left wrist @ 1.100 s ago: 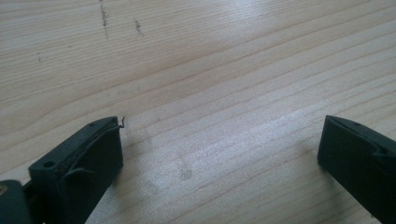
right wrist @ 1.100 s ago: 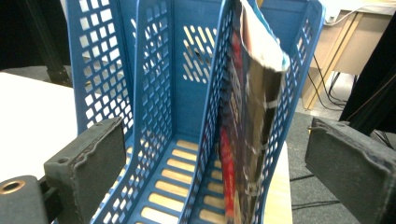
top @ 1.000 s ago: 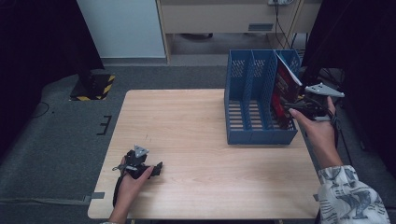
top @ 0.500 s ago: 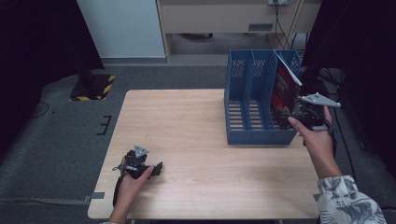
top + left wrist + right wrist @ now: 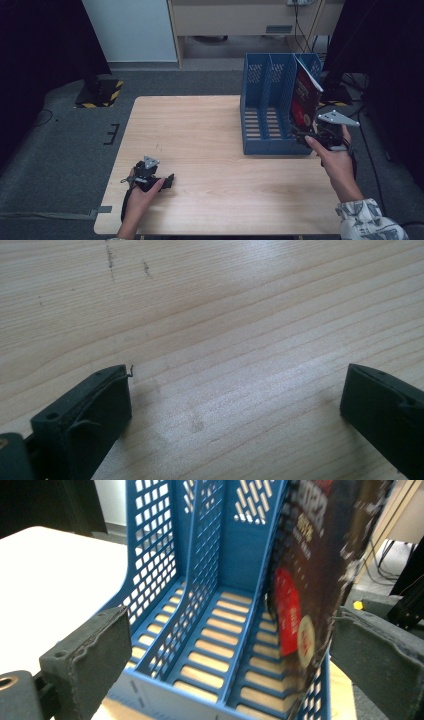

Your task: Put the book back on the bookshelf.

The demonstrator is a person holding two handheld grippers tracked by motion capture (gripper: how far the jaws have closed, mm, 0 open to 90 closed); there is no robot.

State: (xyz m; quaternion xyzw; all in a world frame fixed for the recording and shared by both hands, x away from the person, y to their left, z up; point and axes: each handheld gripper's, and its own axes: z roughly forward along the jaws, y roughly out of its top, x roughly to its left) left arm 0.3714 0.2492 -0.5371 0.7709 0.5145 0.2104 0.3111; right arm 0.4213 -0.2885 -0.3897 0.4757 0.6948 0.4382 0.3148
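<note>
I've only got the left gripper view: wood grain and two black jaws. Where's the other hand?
Observer: At the table's far right. The right gripper sits at the front of a blue slotted plastic file rack.
Operator: Anything in that rack?
Observer: A dark book with a red cover panel stands tilted in the right-hand slot; the other two slots are bare.
Operator: Is the right gripper holding that book?
Observer: No. Its own view shows its jaws wide apart, the book between them but not clamped.
Operator: And mine?
Observer: The left gripper rests low on the light wooden table near the front left corner, jaws open.
</note>
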